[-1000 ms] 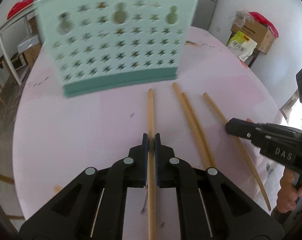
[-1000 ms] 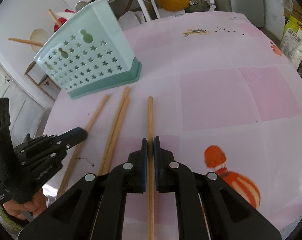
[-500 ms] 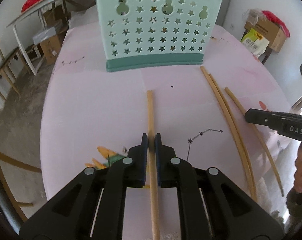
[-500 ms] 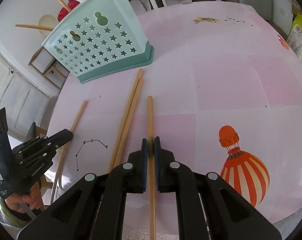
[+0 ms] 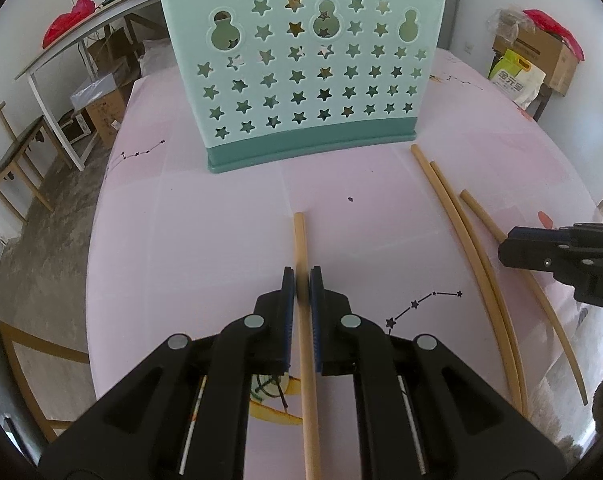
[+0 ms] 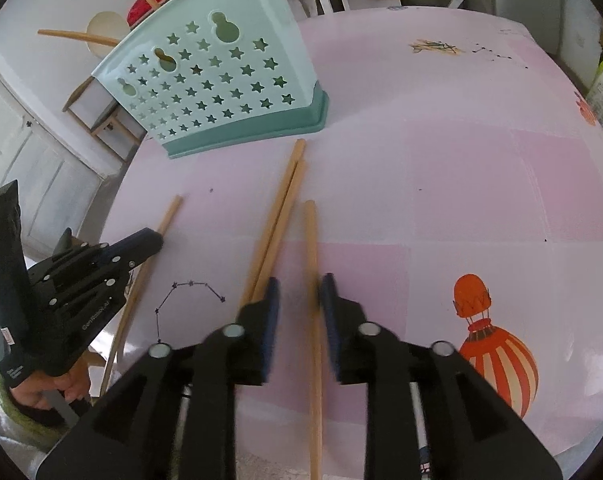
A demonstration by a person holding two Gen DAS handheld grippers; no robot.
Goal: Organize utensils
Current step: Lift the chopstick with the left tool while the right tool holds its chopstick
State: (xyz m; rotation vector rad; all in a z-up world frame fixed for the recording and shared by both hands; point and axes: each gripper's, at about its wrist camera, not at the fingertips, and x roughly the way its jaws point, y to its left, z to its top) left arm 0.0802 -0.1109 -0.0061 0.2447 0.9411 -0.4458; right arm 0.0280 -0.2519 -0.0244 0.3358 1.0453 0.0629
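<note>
While the left gripper (image 5: pixel 302 276) clamps one chopstick (image 5: pixel 306 344) between its pads, the right gripper (image 6: pixel 299 292) is opening, jaws parting around another chopstick (image 6: pixel 312 280) lying loose between them. Just left of those jaws lies a chopstick pair (image 6: pixel 279 216); ahead stands the teal holder (image 5: pixel 305 76).

My left claw (image 5: pixel 302 280), black w/ blue pads, is pitched steeply down and clamped tight on a thin tan wooden chopstick (image 5: pixel 306 332) running straight between its pads. My right claw (image 6: pixel 299 294), same black build, also tilts down; its jaws are opening, pads off a second tan wooden chopstick (image 6: pixel 314 320) that sits in the gap nearer the right pad. A hand (image 6: pixel 57 388) grips the left handle at lower left of the right-wrist view.
</note>
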